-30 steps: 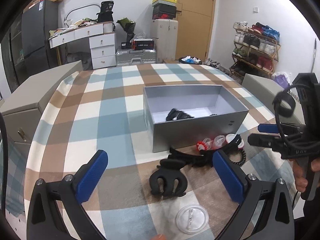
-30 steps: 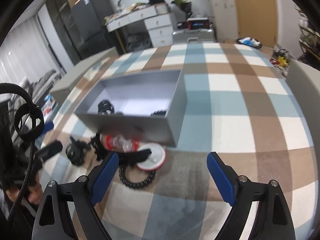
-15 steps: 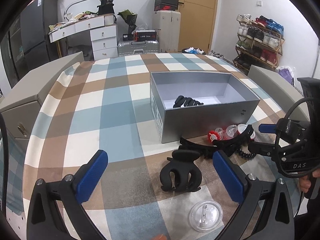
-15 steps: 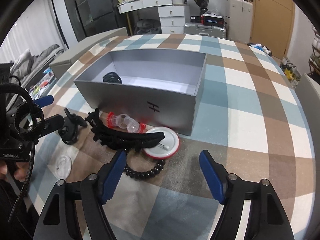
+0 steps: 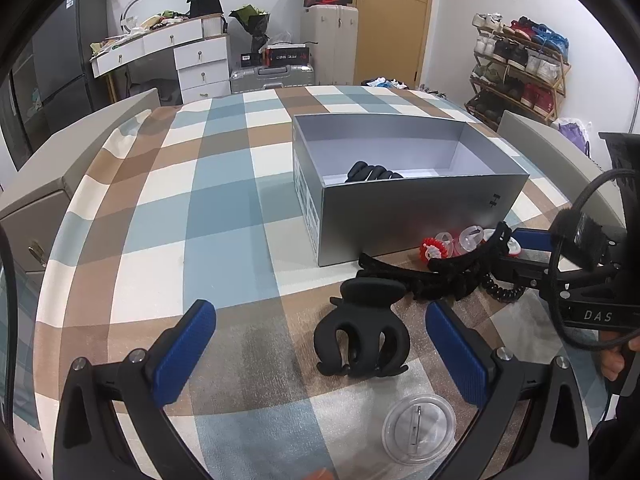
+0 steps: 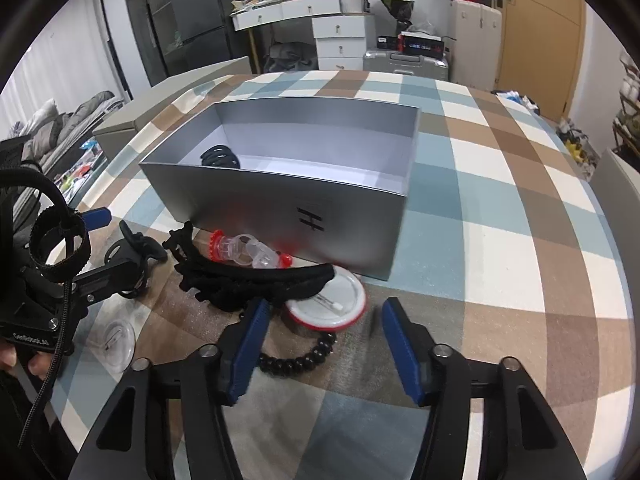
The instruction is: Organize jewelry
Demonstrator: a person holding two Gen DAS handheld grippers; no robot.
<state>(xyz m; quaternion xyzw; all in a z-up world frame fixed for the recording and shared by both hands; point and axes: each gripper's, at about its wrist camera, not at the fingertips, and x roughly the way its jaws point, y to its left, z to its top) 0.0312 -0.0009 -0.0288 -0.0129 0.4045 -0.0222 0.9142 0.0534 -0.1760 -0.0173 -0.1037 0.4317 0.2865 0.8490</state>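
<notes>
We hold our left gripper (image 5: 320, 344) with its jaws spread wide and nothing gripped; the ribbed blue pads (image 5: 182, 350) stand either side of a matte black claw clip (image 5: 362, 334), which lies on the cloth between them without touching either. Just short of the right pad lies a clear round badge (image 5: 419, 427) with a pin across its back.

Our right gripper (image 6: 322, 344) is also open, somewhat less wide, and empty. Between its jaws lies a red-rimmed white round badge (image 6: 326, 300), and a string of glossy black beads (image 6: 298, 358) curls near the left pad. Beyond the jaws a black toothed headband (image 6: 256, 276) arches over a clear plastic piece with red frilled ends (image 6: 248, 252).

Ahead of both stands the open silver-grey cardboard box (image 6: 280, 208), smooth-walled with a pale floor, marked with a small black double-barred sign on its front. Inside, at its left end, sits a black coiled hair tie (image 6: 220, 156).

Everything rests on a tablecloth (image 5: 224, 208) checked in blue, brown and cream. In the left view our right gripper's body reads "DAS". Behind the table are a white drawer unit (image 5: 200, 64), a shoe rack (image 5: 520, 68) and a wooden door (image 5: 392, 20).
</notes>
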